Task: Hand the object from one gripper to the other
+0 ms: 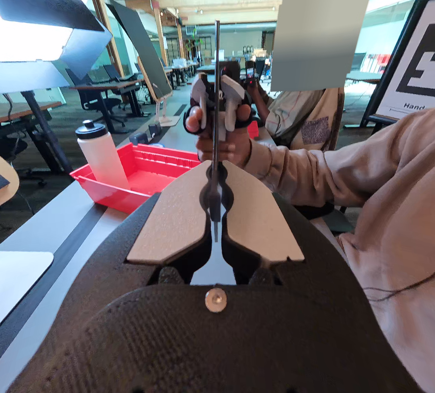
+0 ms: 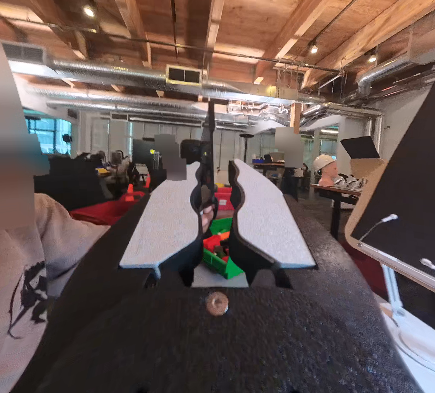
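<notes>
A thin dark flat object stands upright, seen edge-on. My left gripper is shut on its lower end. My right gripper faces the left wrist camera from beyond, held in a hand, with one white finger on each side of the object's middle. In the right wrist view my right gripper is open. The object rises between its fingers, close to the left finger and with a gap to the right finger. A hand shows behind the gap.
A red bin on the grey table holds a white bottle with a black cap. A seated person is across the table. A sign board stands at right, a light panel at left. A green bin lies below.
</notes>
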The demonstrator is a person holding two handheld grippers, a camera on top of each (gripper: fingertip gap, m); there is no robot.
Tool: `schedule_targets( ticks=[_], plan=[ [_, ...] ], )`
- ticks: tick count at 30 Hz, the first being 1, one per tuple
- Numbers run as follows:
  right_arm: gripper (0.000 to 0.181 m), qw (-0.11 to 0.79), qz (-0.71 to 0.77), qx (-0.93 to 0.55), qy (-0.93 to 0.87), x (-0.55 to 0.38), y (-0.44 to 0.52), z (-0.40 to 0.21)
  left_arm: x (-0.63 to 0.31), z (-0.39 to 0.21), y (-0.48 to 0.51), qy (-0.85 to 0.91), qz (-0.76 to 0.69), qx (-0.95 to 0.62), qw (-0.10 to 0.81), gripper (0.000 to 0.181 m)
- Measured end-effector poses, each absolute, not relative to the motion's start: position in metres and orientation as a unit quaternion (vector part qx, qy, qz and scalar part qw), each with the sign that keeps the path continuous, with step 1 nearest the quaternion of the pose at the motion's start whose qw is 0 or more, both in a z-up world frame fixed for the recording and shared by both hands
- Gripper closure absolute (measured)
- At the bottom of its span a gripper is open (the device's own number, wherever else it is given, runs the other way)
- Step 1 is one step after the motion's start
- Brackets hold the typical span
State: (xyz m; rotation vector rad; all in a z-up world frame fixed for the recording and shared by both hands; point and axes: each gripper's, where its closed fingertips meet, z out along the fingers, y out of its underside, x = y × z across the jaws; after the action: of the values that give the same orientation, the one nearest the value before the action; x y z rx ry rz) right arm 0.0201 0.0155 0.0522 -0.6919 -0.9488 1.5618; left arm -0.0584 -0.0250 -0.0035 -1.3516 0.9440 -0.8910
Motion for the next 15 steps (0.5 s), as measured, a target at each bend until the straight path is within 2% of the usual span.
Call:
schedule_targets(
  ticks=[4, 8, 9, 12, 15],
  plan=[
    [0.152, 0.585, 0.561, -0.325, -0.486, 0.028, 0.017, 0.046, -0.071, -0.020, -0.023, 0.432, -0.341, -0.628, 0.549, 0.179],
    [0.146, 0.561, 0.485, -0.367, -0.561, 0.017, 0.015, 0.020, -0.068, -0.034, -0.023, 0.449, -0.337, -0.643, 0.521, 0.179],
    [0.148, 0.546, 0.478, -0.376, -0.576, 0.012, 0.013, 0.011, -0.066, -0.037, -0.023, 0.454, -0.334, -0.645, 0.516, 0.179],
    [0.173, 0.524, 0.478, -0.365, -0.603, 0.000, 0.005, -0.003, -0.063, -0.046, -0.020, 0.460, -0.320, -0.653, 0.509, 0.179],
    [0.178, 0.511, 0.517, -0.353, -0.590, 0.000, -0.001, 0.004, -0.066, -0.036, -0.018, 0.447, -0.331, -0.640, 0.529, 0.179]
  ],
)
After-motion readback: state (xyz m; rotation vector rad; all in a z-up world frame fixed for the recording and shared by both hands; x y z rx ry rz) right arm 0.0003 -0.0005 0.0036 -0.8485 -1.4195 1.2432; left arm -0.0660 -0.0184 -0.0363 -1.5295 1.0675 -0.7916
